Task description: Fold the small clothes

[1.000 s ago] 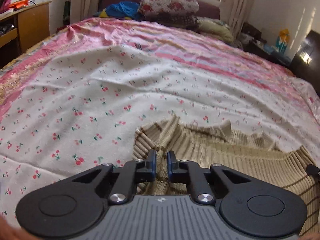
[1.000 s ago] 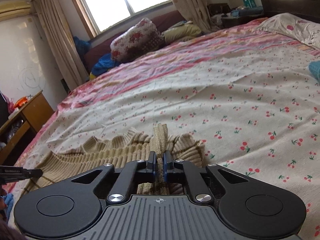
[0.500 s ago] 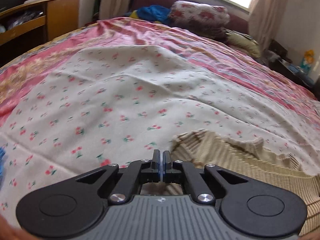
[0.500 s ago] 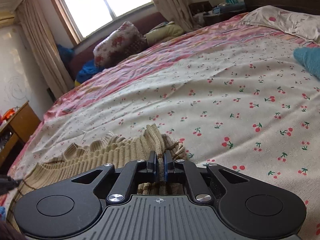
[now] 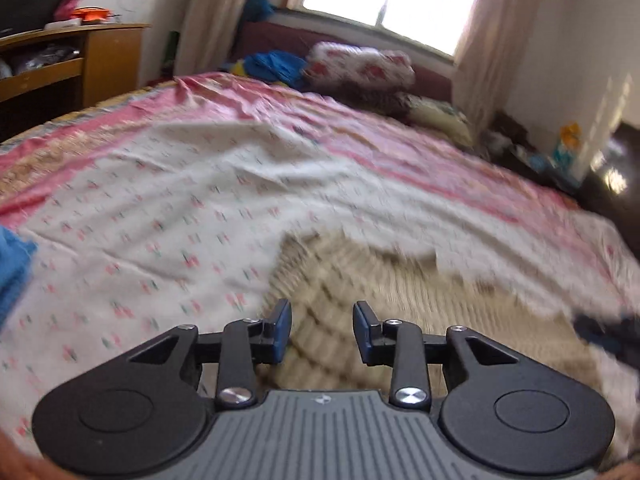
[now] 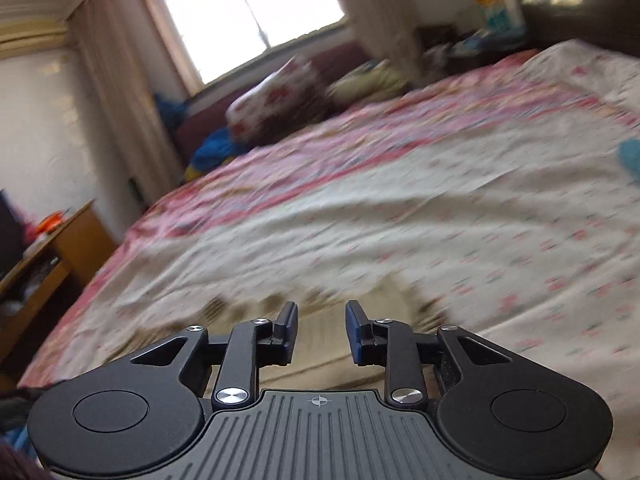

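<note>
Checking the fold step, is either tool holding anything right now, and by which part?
Nothing. Left tool and right tool are open above the beige sweater.

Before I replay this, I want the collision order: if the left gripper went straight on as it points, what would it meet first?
Most likely the beige ribbed sweater lying just ahead of the open left gripper, then the cherry-print bedsheet. Blur leaves depth uncertain.

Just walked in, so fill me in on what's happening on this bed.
A person is folding a small beige ribbed sweater on a bed covered by a cherry-print sheet, using a handheld claw in each hand. Right now the left claw and the right claw are both open and grip nothing, with the sweater lying on the sheet just beyond their fingers. Both views are motion-blurred, so the sweater's exact shape is hard to judge. Something blue lies at the sheet's left edge.
</note>
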`<state>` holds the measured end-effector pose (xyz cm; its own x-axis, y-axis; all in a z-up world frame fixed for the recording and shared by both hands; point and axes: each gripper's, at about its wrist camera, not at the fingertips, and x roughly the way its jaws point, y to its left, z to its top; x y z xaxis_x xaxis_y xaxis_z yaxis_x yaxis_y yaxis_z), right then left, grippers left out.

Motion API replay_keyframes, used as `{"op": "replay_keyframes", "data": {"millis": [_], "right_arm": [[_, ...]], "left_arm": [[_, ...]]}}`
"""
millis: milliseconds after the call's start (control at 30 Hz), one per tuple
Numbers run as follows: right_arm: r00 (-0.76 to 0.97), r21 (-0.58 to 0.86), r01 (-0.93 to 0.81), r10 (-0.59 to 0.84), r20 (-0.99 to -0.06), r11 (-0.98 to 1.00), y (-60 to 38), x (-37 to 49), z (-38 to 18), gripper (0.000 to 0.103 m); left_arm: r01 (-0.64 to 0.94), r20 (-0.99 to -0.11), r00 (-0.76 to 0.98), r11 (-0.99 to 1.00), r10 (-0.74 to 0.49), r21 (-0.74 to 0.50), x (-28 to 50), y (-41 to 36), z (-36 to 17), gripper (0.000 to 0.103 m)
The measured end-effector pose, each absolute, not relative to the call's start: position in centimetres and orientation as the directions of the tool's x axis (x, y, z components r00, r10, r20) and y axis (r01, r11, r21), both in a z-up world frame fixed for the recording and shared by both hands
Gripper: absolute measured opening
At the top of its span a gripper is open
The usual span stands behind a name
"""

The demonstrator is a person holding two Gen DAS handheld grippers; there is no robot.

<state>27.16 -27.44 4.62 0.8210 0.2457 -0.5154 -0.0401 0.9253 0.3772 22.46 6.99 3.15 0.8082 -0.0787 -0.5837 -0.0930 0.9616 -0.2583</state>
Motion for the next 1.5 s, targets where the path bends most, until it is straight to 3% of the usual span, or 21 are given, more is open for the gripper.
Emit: {"op": "replay_keyframes", "data": {"millis": [133,267,333,467,733,833,1000,1233,1433,1500], "right_arm": [[0.741,0.328,-0.118,0.303,-0.599,0.937,-21.7,29.6,3.3,0.032],[0.663,0.311,-0.141,0.323,-0.675,0.940,-17.8,32.5,1.6,0.043],[0.657,0.262,-0.136,0.285,-0.698,0.955,-16.3,33.6,0.8,0.042],[0.670,0.180,-0.126,0.218,-0.710,0.976,-15.1,34.5,0.6,0.008],[0.748,0.205,-0.112,0.218,-0.627,0.972,-15.3,34.2,4.1,0.005],[0.772,0.211,-0.094,0.205,-0.601,0.973,-15.3,35.0,4.7,0.005],[0.695,0.119,-0.100,0.155,-0.702,0.988,-13.6,36.6,0.8,0.005],[0.741,0.070,-0.116,0.133,-0.658,0.991,-12.6,35.2,3.6,0.011],[0.669,0.181,-0.268,0.318,-0.671,0.946,-7.9,34.3,4.7,0.015],[0.616,0.244,-0.285,0.372,-0.695,0.927,-6.3,34.8,3.9,0.023]], "left_arm": [[-0.063,-0.585,0.809,0.980,-0.060,-0.188,22.4,6.5,1.5,0.042],[-0.098,-0.584,0.810,0.969,-0.055,-0.228,22.5,8.1,1.2,0.043],[-0.100,-0.581,0.811,0.964,-0.064,-0.246,22.6,8.7,0.9,0.043],[-0.099,-0.570,0.817,0.952,-0.089,-0.290,22.5,9.3,0.8,0.043],[-0.112,-0.477,0.877,0.939,-0.061,-0.326,20.9,10.3,2.5,0.043],[-0.112,-0.497,0.865,0.938,-0.071,-0.329,21.3,10.4,2.3,0.044],[-0.143,-0.596,0.802,0.954,-0.044,-0.262,22.4,9.9,0.5,0.045],[-0.168,-0.604,0.797,0.960,-0.001,-0.224,22.3,10.1,0.8,0.047],[-0.174,-0.607,0.795,0.958,-0.002,-0.230,22.3,10.2,0.8,0.048],[-0.173,-0.608,0.794,0.956,-0.007,-0.238,22.3,10.3,0.8,0.048]]}}
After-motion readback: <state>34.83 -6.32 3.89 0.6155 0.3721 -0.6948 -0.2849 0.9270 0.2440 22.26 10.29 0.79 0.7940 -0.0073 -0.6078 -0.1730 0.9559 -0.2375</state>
